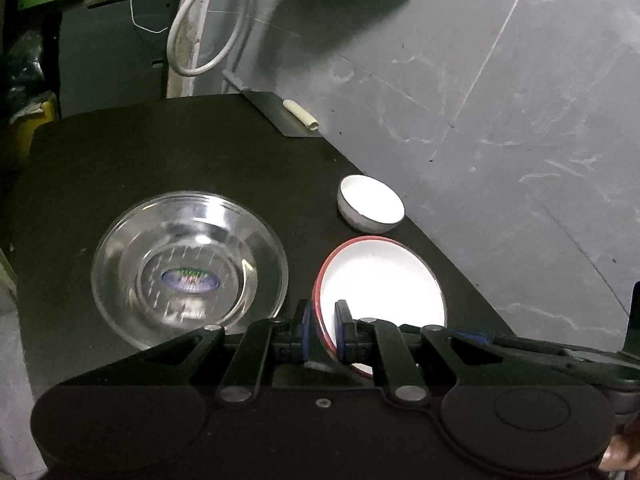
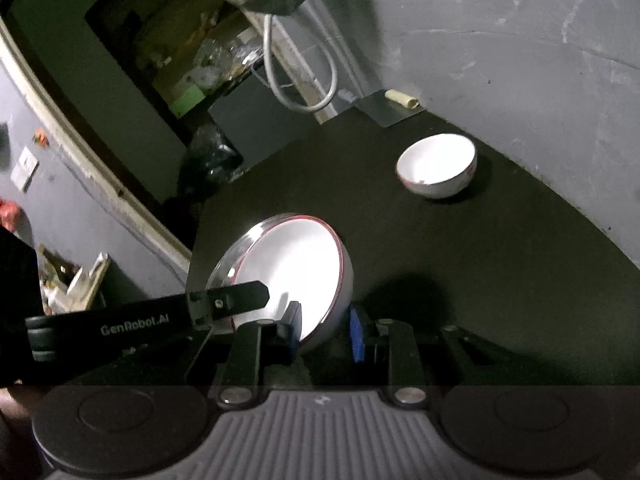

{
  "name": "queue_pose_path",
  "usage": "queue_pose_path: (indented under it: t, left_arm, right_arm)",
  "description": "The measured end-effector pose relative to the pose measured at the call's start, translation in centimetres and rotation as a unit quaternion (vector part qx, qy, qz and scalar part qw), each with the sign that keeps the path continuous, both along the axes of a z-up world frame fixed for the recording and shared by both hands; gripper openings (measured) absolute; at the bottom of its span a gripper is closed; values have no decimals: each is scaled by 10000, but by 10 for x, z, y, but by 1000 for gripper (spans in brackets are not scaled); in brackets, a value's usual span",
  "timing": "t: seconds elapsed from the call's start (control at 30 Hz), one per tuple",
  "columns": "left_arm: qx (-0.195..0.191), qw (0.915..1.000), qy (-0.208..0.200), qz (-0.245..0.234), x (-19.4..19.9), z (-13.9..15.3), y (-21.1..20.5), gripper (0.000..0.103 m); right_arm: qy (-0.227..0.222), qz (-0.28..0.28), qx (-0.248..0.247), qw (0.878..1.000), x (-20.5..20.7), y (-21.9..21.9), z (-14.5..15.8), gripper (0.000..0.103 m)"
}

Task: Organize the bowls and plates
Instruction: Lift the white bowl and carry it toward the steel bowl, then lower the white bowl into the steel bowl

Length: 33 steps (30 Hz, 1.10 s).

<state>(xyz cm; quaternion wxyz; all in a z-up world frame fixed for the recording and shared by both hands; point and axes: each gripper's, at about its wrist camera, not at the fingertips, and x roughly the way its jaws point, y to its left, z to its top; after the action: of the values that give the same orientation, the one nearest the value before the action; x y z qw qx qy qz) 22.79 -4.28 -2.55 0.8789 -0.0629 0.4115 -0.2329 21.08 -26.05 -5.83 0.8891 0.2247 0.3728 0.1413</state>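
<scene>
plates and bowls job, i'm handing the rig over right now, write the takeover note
Left claw: shut on the rim of the red-rimmed white plate.
Right claw: shut on the same plate's rim at another spot; the plate is tilted, and the left claw's finger reaches onto it.
Glass bowl: empty on the black table, left of the plate.
Small white bowl: upright near the table's far edge, apart from the others.
Done: nothing stacked yet.
Left: probably set the plate down, then group the bowls.
</scene>
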Motion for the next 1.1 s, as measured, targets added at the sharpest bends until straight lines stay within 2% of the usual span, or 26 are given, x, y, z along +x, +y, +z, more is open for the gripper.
queue_pose_path:
  t: [0.13, 0.43, 0.67, 1.1]
  left_arm:
    - [-56, 9999, -93, 23, -20, 3, 15, 12]
    - [-203, 9992, 173, 293, -56, -8, 46, 12]
    - [-291, 9969, 617, 404, -64, -19, 57, 13]
    - [-154, 9936, 989, 530, -63, -24, 54, 15]
  right_arm:
    - [47, 273, -148, 9995, -19, 15, 4, 28]
    - [283, 790, -405, 9956, -43, 45, 7, 28]
    - [531, 869, -631, 9928, -44, 56, 6, 28]
    - [795, 1033, -817, 9881, -29, 62, 3, 28]
